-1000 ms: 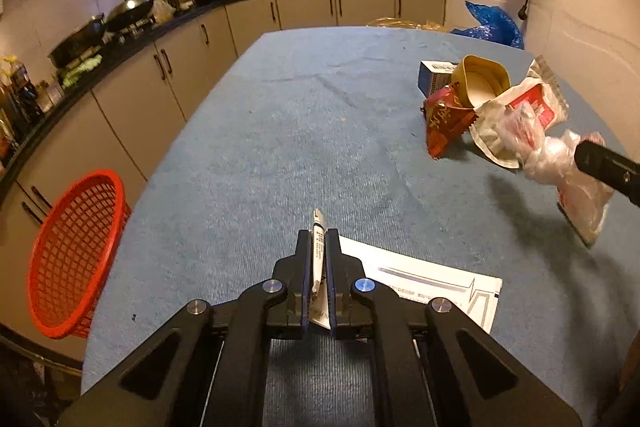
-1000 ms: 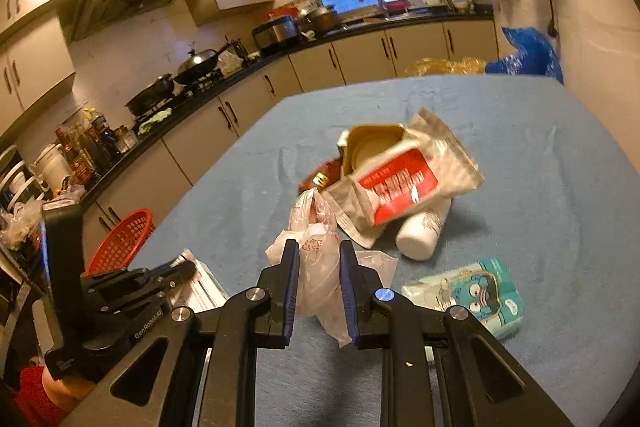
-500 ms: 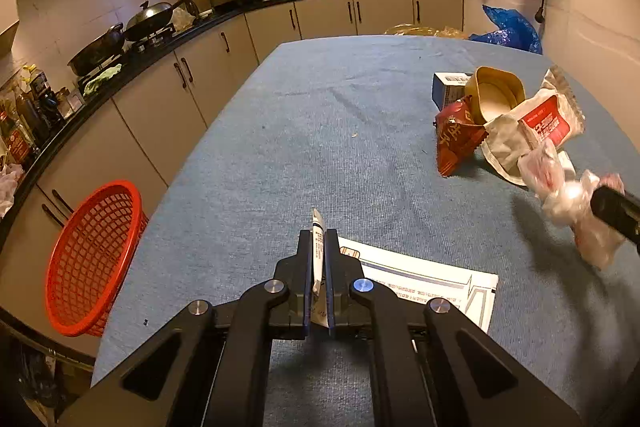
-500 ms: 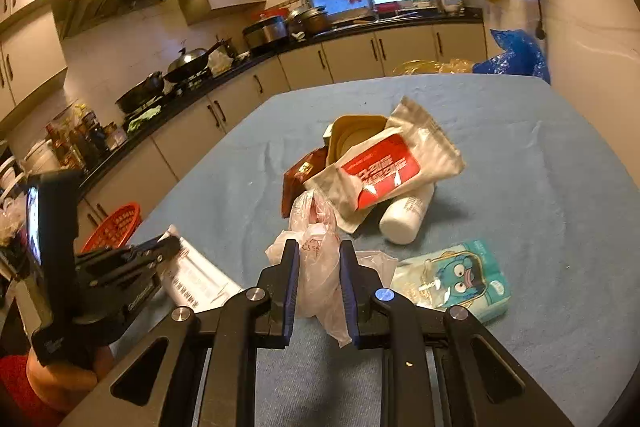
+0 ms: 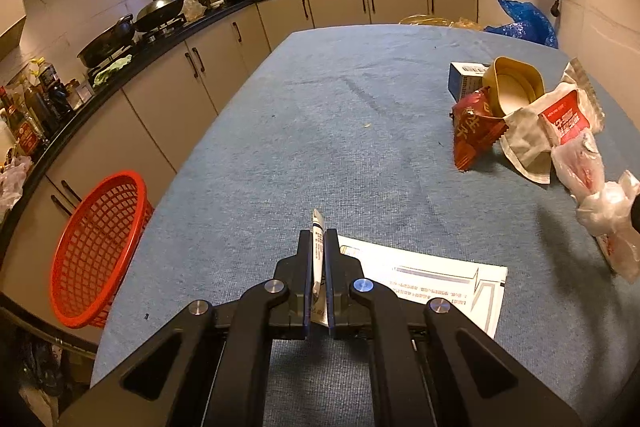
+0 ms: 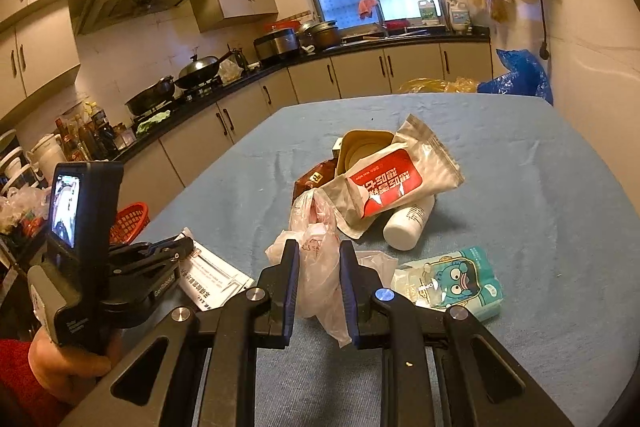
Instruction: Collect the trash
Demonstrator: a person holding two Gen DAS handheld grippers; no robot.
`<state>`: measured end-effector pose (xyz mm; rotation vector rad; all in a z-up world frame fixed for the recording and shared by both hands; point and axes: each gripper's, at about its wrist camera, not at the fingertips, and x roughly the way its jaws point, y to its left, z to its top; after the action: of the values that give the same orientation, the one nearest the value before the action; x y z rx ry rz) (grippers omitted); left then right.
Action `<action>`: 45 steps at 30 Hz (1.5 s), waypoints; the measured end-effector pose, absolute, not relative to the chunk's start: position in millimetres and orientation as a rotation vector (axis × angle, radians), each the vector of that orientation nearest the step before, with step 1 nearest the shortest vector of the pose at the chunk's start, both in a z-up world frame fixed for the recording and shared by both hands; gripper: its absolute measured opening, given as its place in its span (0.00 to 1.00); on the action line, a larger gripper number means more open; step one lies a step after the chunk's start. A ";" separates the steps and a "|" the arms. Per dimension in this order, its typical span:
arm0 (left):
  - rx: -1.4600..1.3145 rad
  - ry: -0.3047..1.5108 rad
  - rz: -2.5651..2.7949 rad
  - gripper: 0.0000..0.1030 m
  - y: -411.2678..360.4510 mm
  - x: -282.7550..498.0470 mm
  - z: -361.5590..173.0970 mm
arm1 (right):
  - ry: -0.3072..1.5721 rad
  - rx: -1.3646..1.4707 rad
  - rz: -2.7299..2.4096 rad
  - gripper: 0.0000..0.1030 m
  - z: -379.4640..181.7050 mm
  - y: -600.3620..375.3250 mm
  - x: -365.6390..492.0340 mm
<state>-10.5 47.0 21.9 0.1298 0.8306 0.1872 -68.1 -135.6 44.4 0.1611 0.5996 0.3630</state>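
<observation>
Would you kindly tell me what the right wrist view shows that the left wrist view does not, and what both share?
Only the right wrist view shows the white bottle, the blue cartoon pack, the whole left gripper from outside with the hand under it, and the right gripper shut on the plastic bag.

Only the left wrist view shows the blue box and the basket's full rim beside the table.

Both share the paper pinched by the left gripper, the red-label pouch, the tan cup and the blue tablecloth.
</observation>
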 end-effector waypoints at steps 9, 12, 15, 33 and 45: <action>0.120 0.831 0.200 0.05 46.8 -11.6 23.9 | 0.592 0.178 0.374 0.21 44.8 -142.8 -70.1; 0.119 0.826 0.204 0.05 47.2 -12.5 26.1 | 0.591 0.178 0.374 0.21 45.0 -142.5 -70.7; 0.111 0.820 0.208 0.05 49.6 -13.4 28.3 | 0.590 0.178 0.377 0.21 45.9 -142.2 -72.2; 0.045 0.789 0.178 0.05 65.4 -16.0 37.8 | 0.593 0.156 0.345 0.21 45.9 -136.6 -69.3; -0.036 0.745 0.102 0.05 74.7 -25.2 43.3 | 0.637 0.187 0.335 0.21 38.0 -138.2 -53.1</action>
<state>-25.2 74.7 43.3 -0.0361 0.7451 0.1022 -53.1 -138.2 38.0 0.1868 0.6366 0.3349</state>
